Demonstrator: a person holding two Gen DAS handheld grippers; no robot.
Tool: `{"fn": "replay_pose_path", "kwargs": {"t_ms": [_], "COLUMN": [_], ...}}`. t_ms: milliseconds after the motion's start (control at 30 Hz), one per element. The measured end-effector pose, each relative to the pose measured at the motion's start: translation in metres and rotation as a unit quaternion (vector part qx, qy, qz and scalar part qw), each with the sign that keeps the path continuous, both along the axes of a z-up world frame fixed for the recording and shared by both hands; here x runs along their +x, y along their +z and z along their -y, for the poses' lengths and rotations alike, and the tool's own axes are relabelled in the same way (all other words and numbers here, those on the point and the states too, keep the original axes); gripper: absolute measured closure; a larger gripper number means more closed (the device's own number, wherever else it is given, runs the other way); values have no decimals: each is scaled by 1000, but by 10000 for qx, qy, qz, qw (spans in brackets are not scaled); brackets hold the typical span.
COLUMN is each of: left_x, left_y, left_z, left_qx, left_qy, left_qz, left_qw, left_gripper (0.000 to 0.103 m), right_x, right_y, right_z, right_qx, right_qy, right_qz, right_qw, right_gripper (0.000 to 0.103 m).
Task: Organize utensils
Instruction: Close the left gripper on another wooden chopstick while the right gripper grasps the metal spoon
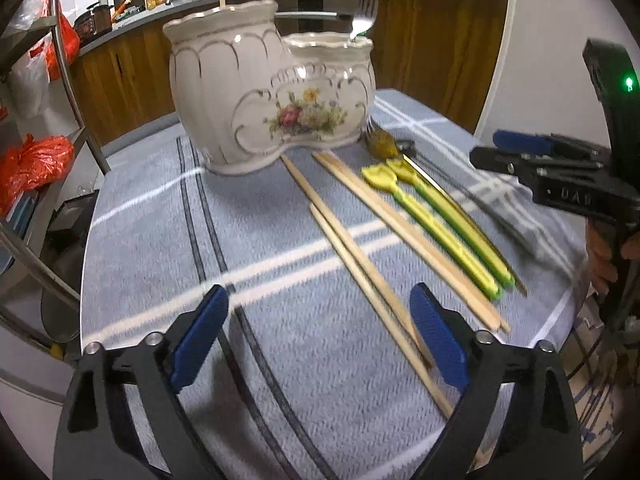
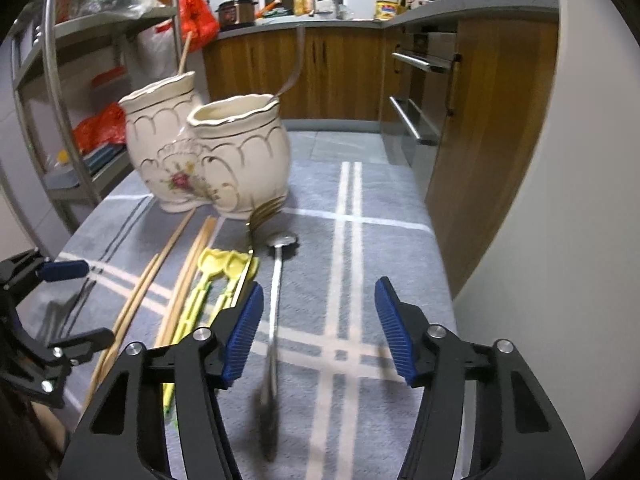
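Left gripper (image 1: 320, 338): we see its fingers spread, nothing pinched; the nearest wooden chopstick (image 1: 372, 300) runs just inside the right finger (image 1: 438, 338). Right gripper (image 2: 318, 330): fingers spread, pinching nothing; the steel spoon (image 2: 275, 308) lies on the desk (image 2: 360, 420) between them, by the left finger (image 2: 242, 336). We count four chopsticks, two yellow-green spoons (image 1: 440, 228), one gold fork (image 2: 264, 214). Farthest, the ceramic holder (image 1: 256, 96): one chopstick and one fork upright in it.

Spoon (image 2: 274, 320) handle blurred near lens; gold fork (image 1: 382, 144) handle hidden behind yellow scoops (image 1: 432, 216).
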State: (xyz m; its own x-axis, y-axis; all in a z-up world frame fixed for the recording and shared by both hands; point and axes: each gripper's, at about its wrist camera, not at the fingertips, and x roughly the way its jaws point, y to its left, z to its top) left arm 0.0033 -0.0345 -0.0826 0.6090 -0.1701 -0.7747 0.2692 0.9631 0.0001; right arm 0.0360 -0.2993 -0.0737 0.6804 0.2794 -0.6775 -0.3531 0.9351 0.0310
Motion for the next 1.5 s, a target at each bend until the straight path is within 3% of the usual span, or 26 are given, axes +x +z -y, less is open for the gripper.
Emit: {"fn": "replay_pose_path", "kwargs": {"t_ms": [567,633,800,1000,1067,1133,1200,1333,1500], "left_x": [-7,-1,18,36,40,45,48,53,50], "left_y": [0,1,5,5,4,4,3,3,9], "left_z": [-9,-6,-4,-8,-9,-9,-7,-8,-20], "left_qx": [86,203,183,168,157,159,176,107,-66], "left_qy": [101,77,-30,-13,-4,6,-30,-57,-68], "left_qz": [-142,-95,-136,-111,-93,-85,-106,-158,-40], "left_qw": [9998,9997,9997,9998,9998,9998,9998,9998,9999], "left_gripper": [18,24,53,66,69,76,93,94,98], "right_x": [-1,3,18,39,46,49,51,49,31], "right_y": [-2,-5,-10,-19,-20,-21,-20,-17,-2], "right_z": [-8,-12,-24,-38,-37,-38,-39,-40,-35], "right_qx": [-31,-93,-105,-274,-122,-156,-114,-108,-55], "right_qy": [90,124,274,332,342,304,345,353,381], "right_qz": [-105,-172,-346,-551,-702,-736,-774,-736,-304], "right_qw": [9999,9997,9990,9976,9969,9967,9963,9966,9988], "right_gripper": [51,56,66,75,76,85,93,99,99]}}
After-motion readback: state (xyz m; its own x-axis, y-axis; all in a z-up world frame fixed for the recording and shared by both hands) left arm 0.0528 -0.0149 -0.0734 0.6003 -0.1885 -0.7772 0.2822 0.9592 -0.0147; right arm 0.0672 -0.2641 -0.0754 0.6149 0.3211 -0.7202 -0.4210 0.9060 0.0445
